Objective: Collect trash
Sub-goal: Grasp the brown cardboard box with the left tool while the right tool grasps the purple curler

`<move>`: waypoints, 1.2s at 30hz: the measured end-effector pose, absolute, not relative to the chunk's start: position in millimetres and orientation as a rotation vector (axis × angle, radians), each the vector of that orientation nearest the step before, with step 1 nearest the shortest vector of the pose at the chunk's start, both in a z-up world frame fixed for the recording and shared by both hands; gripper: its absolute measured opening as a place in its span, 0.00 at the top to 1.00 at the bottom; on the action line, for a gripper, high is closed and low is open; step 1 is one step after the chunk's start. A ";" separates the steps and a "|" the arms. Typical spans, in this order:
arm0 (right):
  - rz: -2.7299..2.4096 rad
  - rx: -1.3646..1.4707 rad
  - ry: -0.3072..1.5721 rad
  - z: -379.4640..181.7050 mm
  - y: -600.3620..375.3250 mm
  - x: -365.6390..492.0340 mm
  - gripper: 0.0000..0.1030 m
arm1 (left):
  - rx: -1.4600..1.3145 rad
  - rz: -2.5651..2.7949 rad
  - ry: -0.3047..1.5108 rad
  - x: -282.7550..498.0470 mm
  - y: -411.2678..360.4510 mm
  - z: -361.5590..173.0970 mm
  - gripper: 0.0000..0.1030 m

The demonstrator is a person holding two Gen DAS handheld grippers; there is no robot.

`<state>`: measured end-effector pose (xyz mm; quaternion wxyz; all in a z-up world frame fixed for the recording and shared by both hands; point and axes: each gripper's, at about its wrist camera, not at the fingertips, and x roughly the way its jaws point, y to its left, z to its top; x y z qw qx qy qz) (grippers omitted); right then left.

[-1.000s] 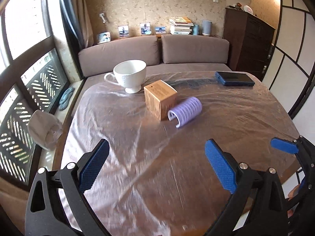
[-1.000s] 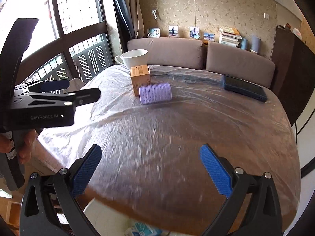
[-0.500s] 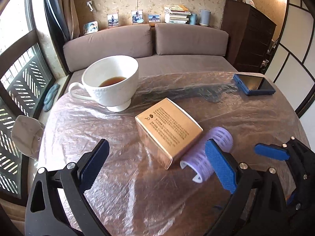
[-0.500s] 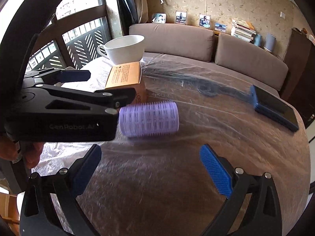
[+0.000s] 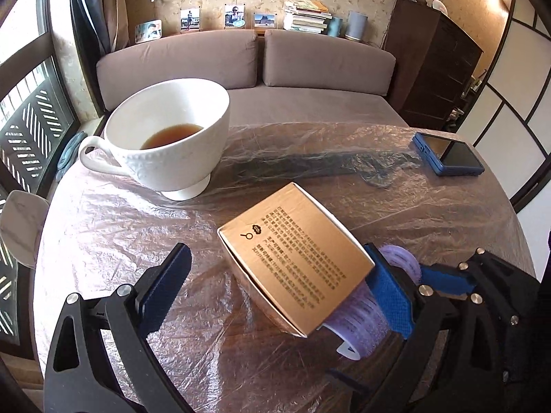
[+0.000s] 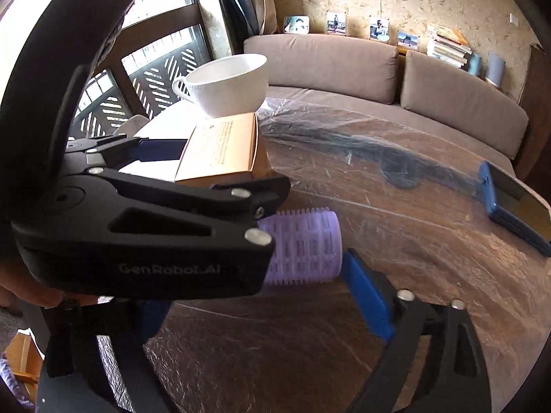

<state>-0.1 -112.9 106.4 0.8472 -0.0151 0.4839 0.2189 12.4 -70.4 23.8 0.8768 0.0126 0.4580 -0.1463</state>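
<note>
Left wrist view shows the left gripper [image 5: 279,285] spread wide around the small brown box [image 5: 292,261]. One blue pad [image 5: 165,285] is on the box's left with a gap of table between. The other pad [image 5: 389,296] sits just at the box's right edge, squeezed in between the box and the purple hair roller [image 5: 361,323]. Nothing is pinched yet. I think the box is the trash, and the fingers are placed on both sides so they can close on it.

The box lies on the round table [image 5: 103,241], which is covered with crinkly clear plastic. A white cup [image 5: 162,141] with dark tea stands farther away on the left. It is best left alone so the tea does not spill. A blue phone [image 5: 447,155] lies far off on the right.

From the right wrist view, the right gripper [image 6: 258,289] looks spread too, near the roller [image 6: 303,244]. Only its right blue pad [image 6: 368,296] shows clearly, because the left gripper's black body [image 6: 137,227] hides the other side. It holds nothing
</note>
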 end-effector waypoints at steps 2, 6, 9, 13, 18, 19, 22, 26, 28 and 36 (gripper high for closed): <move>0.464 -0.028 1.026 104.1 -113.3 1.2 0.29 | 0.016 -0.317 0.950 12.7 -69.4 23.5 0.11; 0.464 0.027 1.019 103.6 -120.2 -0.2 0.29 | 0.013 -0.335 0.966 15.1 -71.4 18.5 0.27; 0.457 0.050 1.022 104.7 -124.4 -2.6 0.29 | 0.031 -0.333 0.956 12.4 -73.2 18.7 0.28; 0.431 0.061 1.028 107.4 -133.2 -11.4 0.29 | 0.020 -0.339 0.945 9.5 -72.8 21.7 0.29; 0.390 0.077 1.037 109.5 -148.9 -26.5 0.29 | -0.007 -0.326 0.933 6.3 -67.4 27.6 0.29; 0.377 0.082 1.038 110.2 -152.5 -29.5 0.29 | -0.009 -0.318 0.931 4.8 -66.3 28.5 0.29; 0.349 0.106 1.036 112.4 -162.3 -35.3 0.29 | -0.013 -0.307 0.933 2.0 -65.5 30.9 0.30; 0.316 0.131 1.034 114.1 -174.2 -40.5 0.29 | -0.006 -0.308 0.938 -1.7 -68.7 31.9 0.30; 0.308 0.138 1.031 114.8 -179.1 -42.5 0.29 | -0.007 -0.311 0.939 -4.3 -69.5 32.9 0.30; 0.295 0.152 1.016 123.6 -185.1 -49.8 0.30 | -0.014 -0.320 0.922 -20.8 -69.2 43.8 0.30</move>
